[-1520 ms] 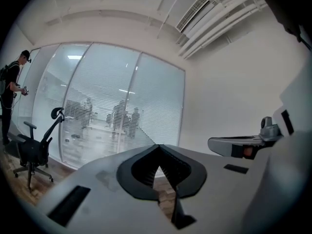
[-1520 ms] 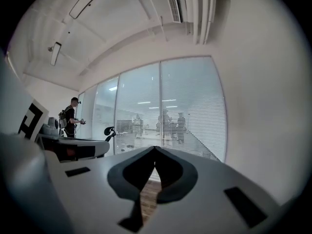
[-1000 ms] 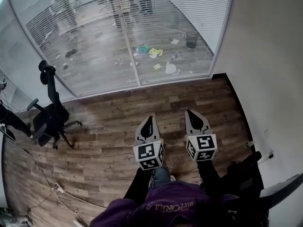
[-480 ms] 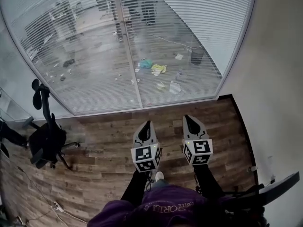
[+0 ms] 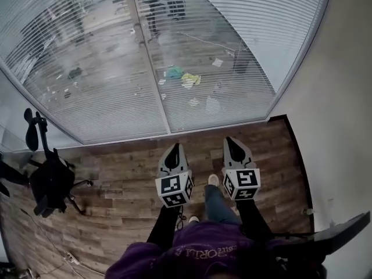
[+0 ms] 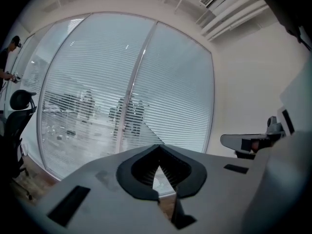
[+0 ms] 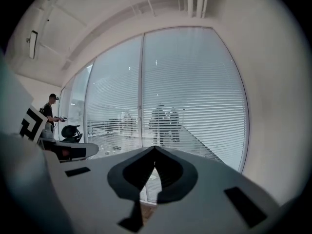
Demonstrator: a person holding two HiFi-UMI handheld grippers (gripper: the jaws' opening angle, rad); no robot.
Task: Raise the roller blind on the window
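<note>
Two claws ride out in front, side by side, and the big change is the ground covered. Against a second ago the window fills far more of the head view. The strip of wooden floor [image 5: 116, 173] between the person and the glass is narrower, and the office chair [image 5: 49, 182] now sits further out by the floor's left edge. One shoe [image 5: 213, 180] shows between the arms, mid-stride by the look of it. I read this as a walk-up, with the task proper not yet begun: nothing is touched.

The slatted blind [image 5: 221, 51] is fully down. It covers both panes either side of the upright mullion [image 5: 148, 68] right to the floor's far edge, with the slats tilted enough for the room beyond to show through. No pull cord or chain stands out in any view. My guess is that it hangs towards the floor's far right corner, where the window meets the white wall [image 5: 343, 97], but that is only a guess.

Now the pose. The left claw [image 5: 173, 147] and the right claw [image 5: 231, 139] are held roughly level and parallel, close beside each other. Their marker cubes face up at the head camera. Both aim at the blind near the mullion and are well apart from it. Both are clenched and empty: in each gripper view the two tips meet in a point with only the blind showing beyond them. They will need to part before they can take hold of anything.
</note>
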